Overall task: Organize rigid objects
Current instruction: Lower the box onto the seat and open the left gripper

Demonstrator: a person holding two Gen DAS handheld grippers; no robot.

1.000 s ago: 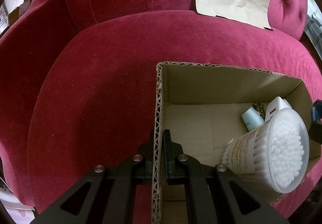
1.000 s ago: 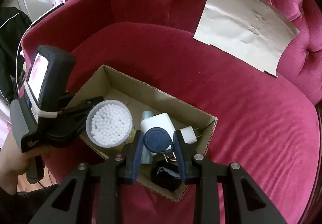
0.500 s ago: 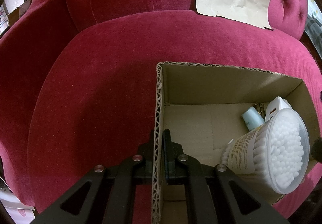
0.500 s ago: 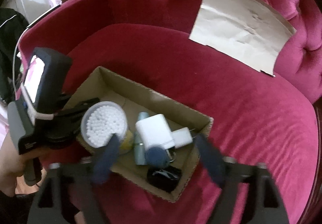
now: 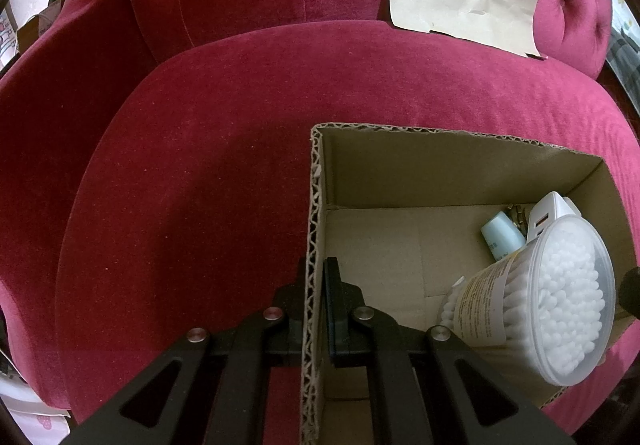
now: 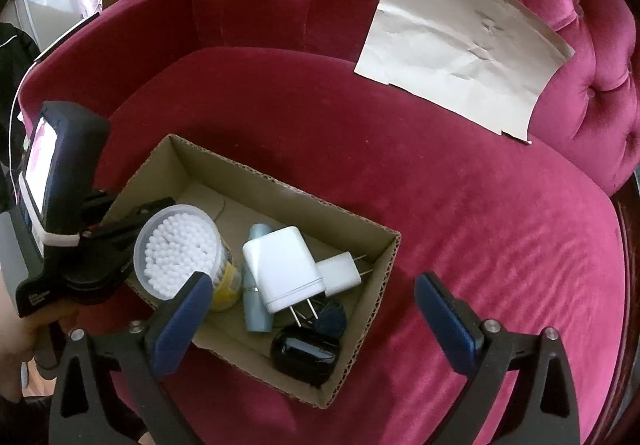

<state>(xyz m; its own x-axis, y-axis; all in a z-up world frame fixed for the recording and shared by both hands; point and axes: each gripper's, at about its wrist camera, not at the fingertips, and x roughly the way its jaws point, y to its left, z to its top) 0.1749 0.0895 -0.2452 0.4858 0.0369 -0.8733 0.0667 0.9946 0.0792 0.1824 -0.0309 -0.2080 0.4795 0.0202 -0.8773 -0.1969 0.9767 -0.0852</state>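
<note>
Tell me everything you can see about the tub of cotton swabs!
The tub of cotton swabs is a round clear plastic container packed with white-tipped swabs, with a yellowish printed label round its side. It stands tilted inside the cardboard box on the sofa, at the end near the left hand-held gripper. A pale blue tube lies beside it.

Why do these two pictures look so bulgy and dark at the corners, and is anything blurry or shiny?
Left wrist view: fisheye lens bows the cardboard box edges and blackens the corners; everything sharp, dim even light. Right wrist view: same bulge, sharp too; bright daylight washes out the upper left corner, and the black case shows a small glossy reflection.
</note>
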